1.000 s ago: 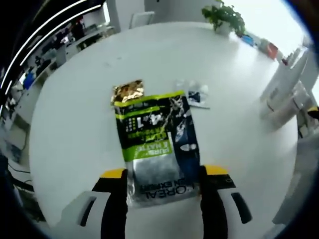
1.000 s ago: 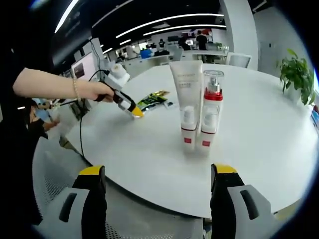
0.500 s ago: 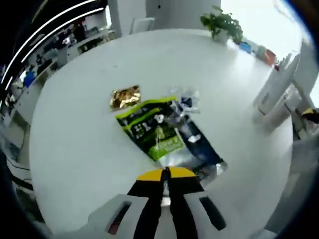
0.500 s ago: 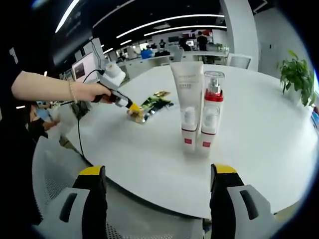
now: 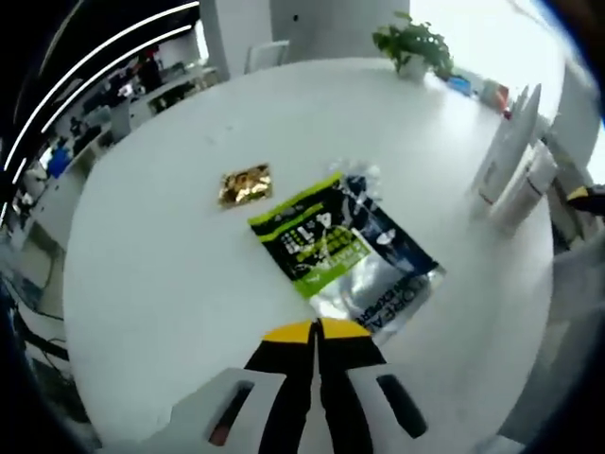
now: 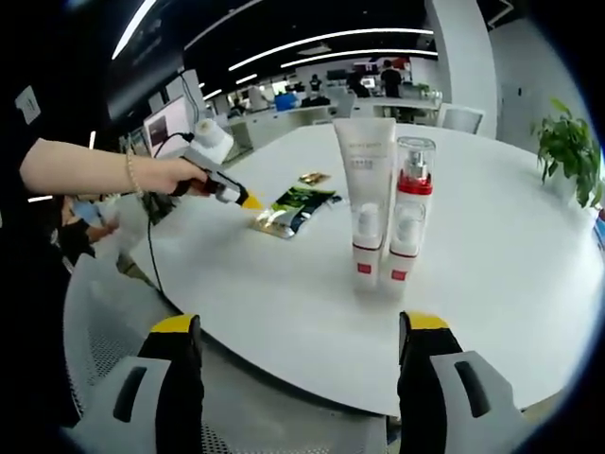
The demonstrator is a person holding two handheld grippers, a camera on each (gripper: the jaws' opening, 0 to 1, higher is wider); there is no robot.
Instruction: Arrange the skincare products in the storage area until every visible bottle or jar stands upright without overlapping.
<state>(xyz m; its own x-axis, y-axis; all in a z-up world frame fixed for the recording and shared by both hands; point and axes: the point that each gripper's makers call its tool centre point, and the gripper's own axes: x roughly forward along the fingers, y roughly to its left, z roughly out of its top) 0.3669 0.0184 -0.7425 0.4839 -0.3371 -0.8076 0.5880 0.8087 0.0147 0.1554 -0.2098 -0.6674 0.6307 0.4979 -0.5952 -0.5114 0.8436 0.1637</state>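
Note:
A green, black and silver pouch [image 5: 345,257] lies flat on the round white table [image 5: 161,274], with a small gold sachet [image 5: 246,183] and a clear sachet [image 5: 356,178] beside it. My left gripper [image 5: 315,329] is shut, its yellow tips just short of the pouch's near edge. In the right gripper view a hand holds the left gripper [image 6: 241,198] next to the pouch [image 6: 293,209]. A white tube [image 6: 371,203] and a red-collared pump bottle [image 6: 412,213] stand upright, side by side. My right gripper [image 6: 298,378] hangs open off the table's edge, holding nothing.
The tube and the bottle [image 5: 510,156] stand at the table's right side in the left gripper view. A potted plant [image 5: 412,40] sits at the far edge. Chairs [image 6: 104,312] stand below the rim. Office desks and people fill the background.
My left gripper went from open around the pouch to shut. The pouch has turned on the table and now lies just ahead of the shut tips. The right gripper stayed open.

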